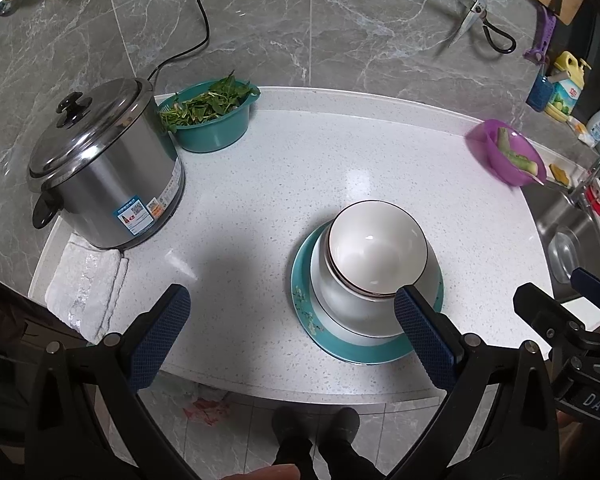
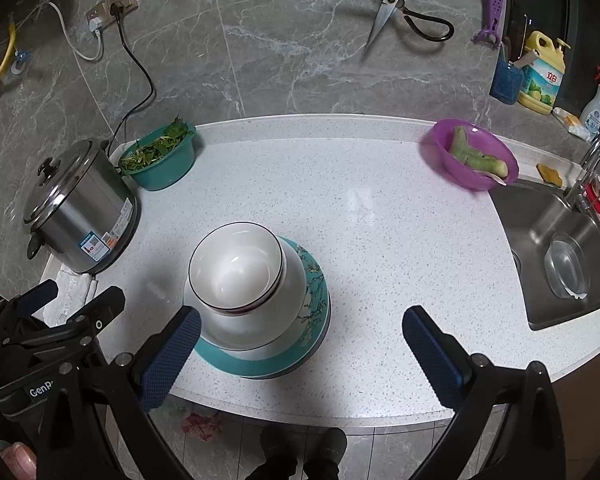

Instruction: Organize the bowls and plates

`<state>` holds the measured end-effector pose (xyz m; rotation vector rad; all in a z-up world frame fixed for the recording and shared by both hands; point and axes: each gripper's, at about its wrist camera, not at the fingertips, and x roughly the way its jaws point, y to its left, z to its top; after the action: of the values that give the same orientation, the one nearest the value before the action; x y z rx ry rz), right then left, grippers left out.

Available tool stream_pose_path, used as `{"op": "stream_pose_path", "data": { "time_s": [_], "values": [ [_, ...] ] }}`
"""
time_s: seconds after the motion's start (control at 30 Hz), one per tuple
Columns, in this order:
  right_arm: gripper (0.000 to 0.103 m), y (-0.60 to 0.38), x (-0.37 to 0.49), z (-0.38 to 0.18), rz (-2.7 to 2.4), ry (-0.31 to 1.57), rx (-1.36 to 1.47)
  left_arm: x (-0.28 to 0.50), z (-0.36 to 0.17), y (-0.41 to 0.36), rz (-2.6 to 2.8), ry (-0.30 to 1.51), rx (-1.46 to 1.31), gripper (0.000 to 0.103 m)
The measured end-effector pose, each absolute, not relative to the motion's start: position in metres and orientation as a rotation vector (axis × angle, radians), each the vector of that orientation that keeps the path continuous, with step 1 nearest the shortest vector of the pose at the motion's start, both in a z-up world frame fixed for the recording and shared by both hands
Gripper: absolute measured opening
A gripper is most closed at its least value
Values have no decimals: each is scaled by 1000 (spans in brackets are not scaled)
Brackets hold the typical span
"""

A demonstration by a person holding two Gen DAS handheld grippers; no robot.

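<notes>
White bowls (image 1: 377,254) (image 2: 236,268) with dark rims sit nested in a stack on teal flower-patterned plates (image 1: 311,320) (image 2: 256,360) near the counter's front edge. My left gripper (image 1: 292,320) is open and empty, held above the front edge; the stack lies just behind its right finger (image 1: 423,336). My right gripper (image 2: 300,354) is also open and empty, its left finger (image 2: 172,356) in front of the stack's left side. Each gripper shows in the other's view: the right gripper (image 1: 567,312) beside the left gripper (image 2: 56,312).
A steel rice cooker (image 1: 104,168) (image 2: 78,210) and a teal basin of greens (image 1: 210,116) (image 2: 160,158) stand at the back left, with a folded white cloth (image 1: 84,292) in front. A purple bowl (image 1: 507,152) (image 2: 471,154) sits by the sink (image 2: 559,248) on the right. Scissors (image 2: 395,4) hang on the wall.
</notes>
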<state>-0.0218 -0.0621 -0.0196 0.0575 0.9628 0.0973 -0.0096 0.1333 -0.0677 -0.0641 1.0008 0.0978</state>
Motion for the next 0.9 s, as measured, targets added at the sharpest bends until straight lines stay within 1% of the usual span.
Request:
{"op": "stream_pose_path", "data": {
  "time_s": [0.9],
  "values": [
    [103,-60,-23,-21,98,966,57,-7,-69,133,97,1009,-69,103]
  ]
}}
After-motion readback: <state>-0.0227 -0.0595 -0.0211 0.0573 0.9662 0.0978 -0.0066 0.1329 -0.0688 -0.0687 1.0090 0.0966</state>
